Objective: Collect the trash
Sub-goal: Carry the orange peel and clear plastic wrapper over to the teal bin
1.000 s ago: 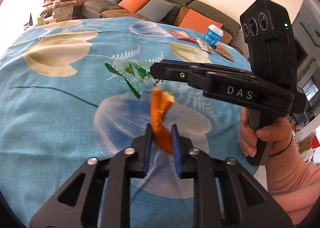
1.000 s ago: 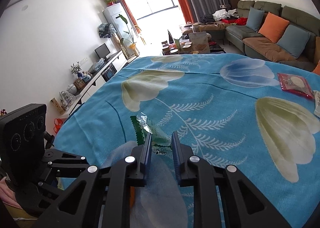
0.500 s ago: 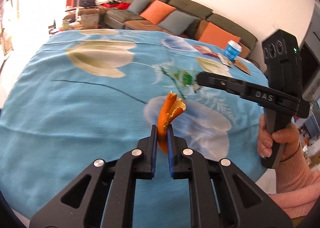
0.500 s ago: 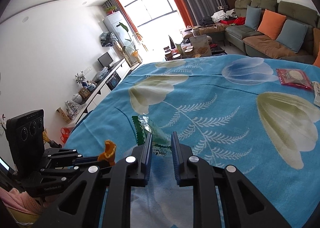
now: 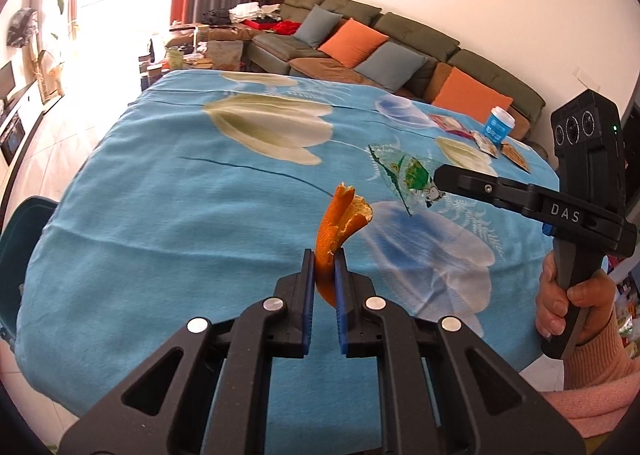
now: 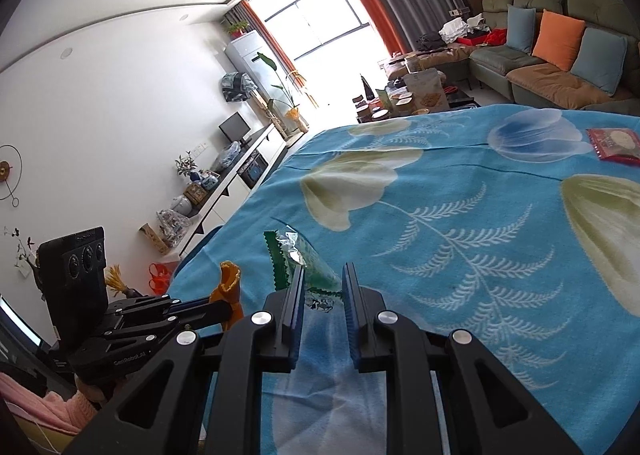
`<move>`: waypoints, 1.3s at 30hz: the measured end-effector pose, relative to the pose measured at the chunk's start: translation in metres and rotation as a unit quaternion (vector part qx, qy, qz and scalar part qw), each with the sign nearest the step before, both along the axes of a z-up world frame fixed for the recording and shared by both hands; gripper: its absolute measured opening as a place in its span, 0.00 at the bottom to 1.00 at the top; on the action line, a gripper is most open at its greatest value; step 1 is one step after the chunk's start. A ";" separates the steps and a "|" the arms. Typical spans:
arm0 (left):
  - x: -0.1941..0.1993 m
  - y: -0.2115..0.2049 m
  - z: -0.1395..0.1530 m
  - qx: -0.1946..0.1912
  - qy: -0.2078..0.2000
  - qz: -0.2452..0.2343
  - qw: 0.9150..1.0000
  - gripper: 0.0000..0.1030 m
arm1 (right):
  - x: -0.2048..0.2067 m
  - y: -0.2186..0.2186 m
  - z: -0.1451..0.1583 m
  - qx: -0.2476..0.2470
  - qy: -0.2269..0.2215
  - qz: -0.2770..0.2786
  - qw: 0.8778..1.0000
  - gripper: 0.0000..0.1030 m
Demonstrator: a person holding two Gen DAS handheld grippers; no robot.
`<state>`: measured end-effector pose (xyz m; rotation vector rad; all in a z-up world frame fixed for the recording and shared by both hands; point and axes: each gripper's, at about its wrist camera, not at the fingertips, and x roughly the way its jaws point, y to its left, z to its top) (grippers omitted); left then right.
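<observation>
Above the blue floral cloth (image 5: 168, 215), the left gripper (image 5: 325, 255) pinches an orange peel (image 5: 340, 223) upright. At its two o'clock, the right gripper (image 6: 322, 275) clamps a clear green wrapper (image 6: 296, 255); bare cloth stretches toward eleven o'clock

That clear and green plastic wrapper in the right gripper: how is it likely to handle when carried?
The clear and green plastic wrapper looks thin and crinkled, so it is probably very light and floppy. The right gripper pinches only one end while the rest juts out free over the blue floral cloth, so it may flutter or sag. Glossy film could slip from a shallow grip.
</observation>
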<state>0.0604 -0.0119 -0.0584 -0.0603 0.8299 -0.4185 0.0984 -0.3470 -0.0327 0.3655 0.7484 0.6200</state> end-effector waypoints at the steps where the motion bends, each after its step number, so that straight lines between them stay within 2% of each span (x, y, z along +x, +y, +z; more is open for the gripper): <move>1: -0.001 0.002 0.000 0.000 -0.001 0.003 1.000 0.09 | 0.000 0.002 -0.001 0.001 0.001 0.000 1.000 0.17; 18: -0.012 0.038 0.005 -0.003 -0.009 0.047 0.999 0.09 | -0.003 0.028 0.001 0.026 0.004 0.025 0.999 0.17; 39: -0.020 0.071 0.007 -0.010 -0.015 0.088 0.996 0.09 | 0.003 0.058 0.003 0.026 0.003 0.052 0.998 0.17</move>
